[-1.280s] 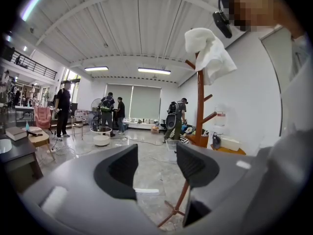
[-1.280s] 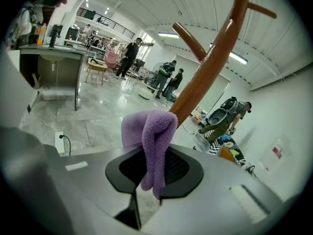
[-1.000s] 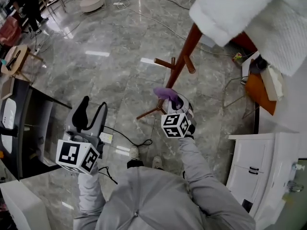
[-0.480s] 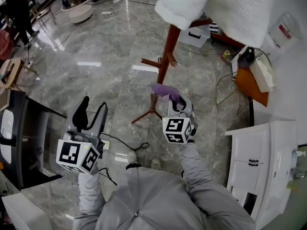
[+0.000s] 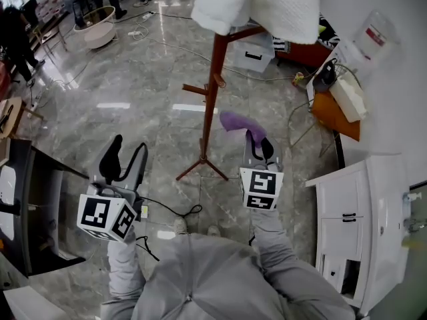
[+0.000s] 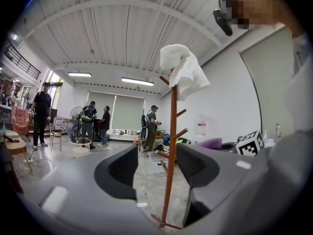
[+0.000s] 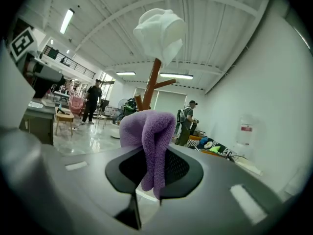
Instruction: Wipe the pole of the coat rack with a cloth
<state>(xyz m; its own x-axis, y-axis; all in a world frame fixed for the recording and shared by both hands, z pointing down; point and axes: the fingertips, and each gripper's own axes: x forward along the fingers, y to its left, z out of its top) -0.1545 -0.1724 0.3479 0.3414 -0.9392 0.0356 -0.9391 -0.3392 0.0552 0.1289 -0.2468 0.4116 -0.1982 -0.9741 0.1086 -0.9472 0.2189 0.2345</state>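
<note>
Overhead: right claw (image 5: 257, 145) had drifted right of the coat rack pole (image 5: 212, 92), its purple cloth (image 5: 235, 121) now apart from the wood, so wiping had probably not begun. Left gripper view: left claw (image 6: 156, 165) gaped empty, pole far beyond. Right gripper view: jaws pinched the cloth.

reddish-brown coat rack pole (image 5: 209, 112), standing upright, folded purple cloth (image 5: 235, 121) near it, not touching

The glossy grey floor (image 5: 133, 125) bears the coat rack (image 5: 210, 105) and a black cable (image 5: 190, 211).
</note>
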